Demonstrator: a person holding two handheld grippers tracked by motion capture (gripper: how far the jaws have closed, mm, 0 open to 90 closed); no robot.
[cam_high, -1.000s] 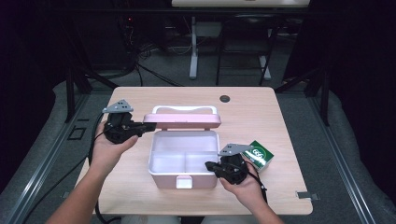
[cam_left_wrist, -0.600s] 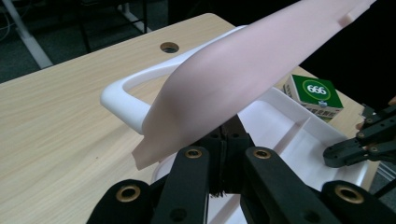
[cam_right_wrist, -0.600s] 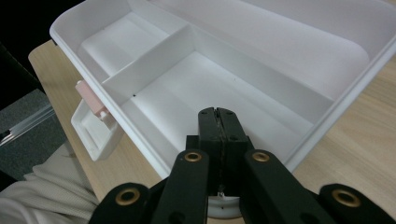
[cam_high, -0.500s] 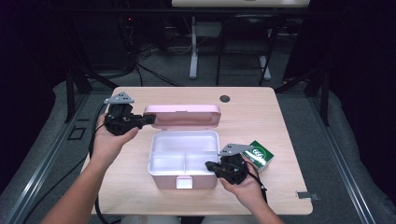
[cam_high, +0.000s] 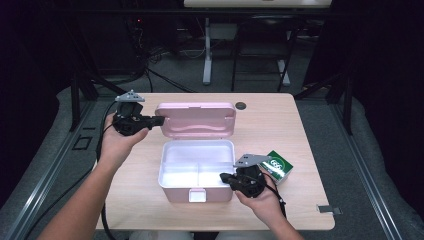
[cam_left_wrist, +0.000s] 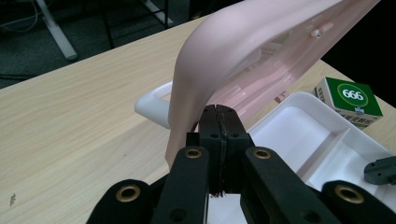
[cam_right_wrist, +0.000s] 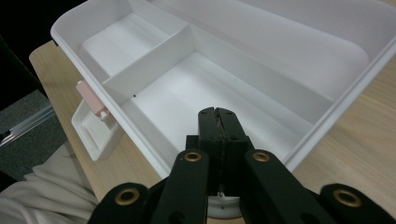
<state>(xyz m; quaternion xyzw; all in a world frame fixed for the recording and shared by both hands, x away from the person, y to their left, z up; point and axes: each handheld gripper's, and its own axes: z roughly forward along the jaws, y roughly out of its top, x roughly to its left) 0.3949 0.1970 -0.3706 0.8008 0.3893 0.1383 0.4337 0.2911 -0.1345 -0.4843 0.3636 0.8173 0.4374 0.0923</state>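
A pink lunch box (cam_high: 175, 192) with a white, divided inside stands at the middle of the table. Its pink lid (cam_high: 196, 120) is swung up and leans back past upright. My left gripper (cam_high: 159, 120) is shut, its closed tips against the lid's left end; in the left gripper view the jaws (cam_left_wrist: 218, 112) meet just under the curved lid (cam_left_wrist: 243, 51). My right gripper (cam_high: 224, 177) is shut and rests at the box's right front rim. In the right gripper view its closed jaws (cam_right_wrist: 218, 114) lie over the white rim, with the divider (cam_right_wrist: 149, 60) beyond.
A small green carton (cam_high: 276, 166) marked 666 lies to the right of the box, beside my right hand. A dark round disc (cam_high: 241, 105) sits near the table's far edge. A small metal clip (cam_high: 325, 209) lies at the front right corner. A pink latch (cam_right_wrist: 93, 105) hangs from the box's front.
The lid has swung up from half open to leaning back, its inside now facing the camera. My left gripper moved away with it, toward the table's far left. The right gripper stayed put.
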